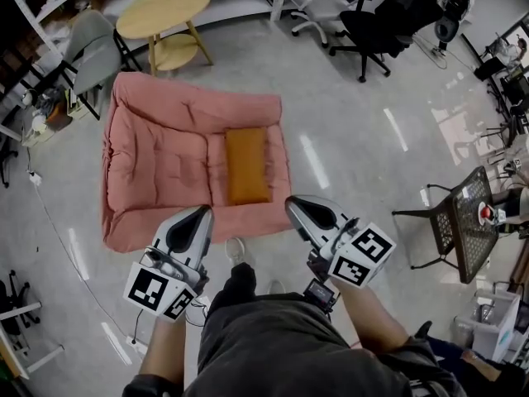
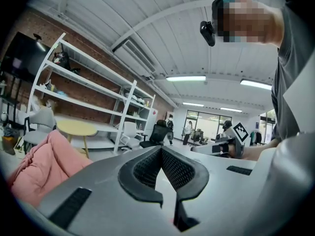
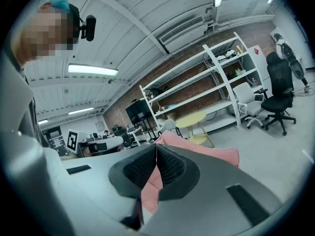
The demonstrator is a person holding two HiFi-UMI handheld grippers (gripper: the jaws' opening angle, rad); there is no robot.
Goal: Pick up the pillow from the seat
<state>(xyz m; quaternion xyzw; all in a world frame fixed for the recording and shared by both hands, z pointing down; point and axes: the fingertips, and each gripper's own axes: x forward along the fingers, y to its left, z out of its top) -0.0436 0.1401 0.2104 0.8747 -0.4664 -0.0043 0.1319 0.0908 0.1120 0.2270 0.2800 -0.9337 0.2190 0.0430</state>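
Observation:
An orange pillow [image 1: 248, 165] lies on the right half of a pink floor seat [image 1: 157, 160], lengthwise toward me. My left gripper [image 1: 203, 211] hovers at the seat's near edge, left of the pillow, jaws shut and empty. My right gripper [image 1: 292, 203] hangs just off the seat's near right corner, close to the pillow's near end, also shut with nothing in it. In the left gripper view the left gripper's tips [image 2: 160, 148] meet, with the seat [image 2: 44, 166] at the lower left. In the right gripper view the shut right gripper [image 3: 156, 146] points over the seat [image 3: 206, 152].
A round wooden side table [image 1: 163, 11] stands beyond the seat, with a grey chair [image 1: 91, 52] to its left. Black and white office chairs [image 1: 376, 19] stand at the far right, a black mesh table [image 1: 463, 222] at right. White shelving [image 3: 206, 90] lines the brick wall.

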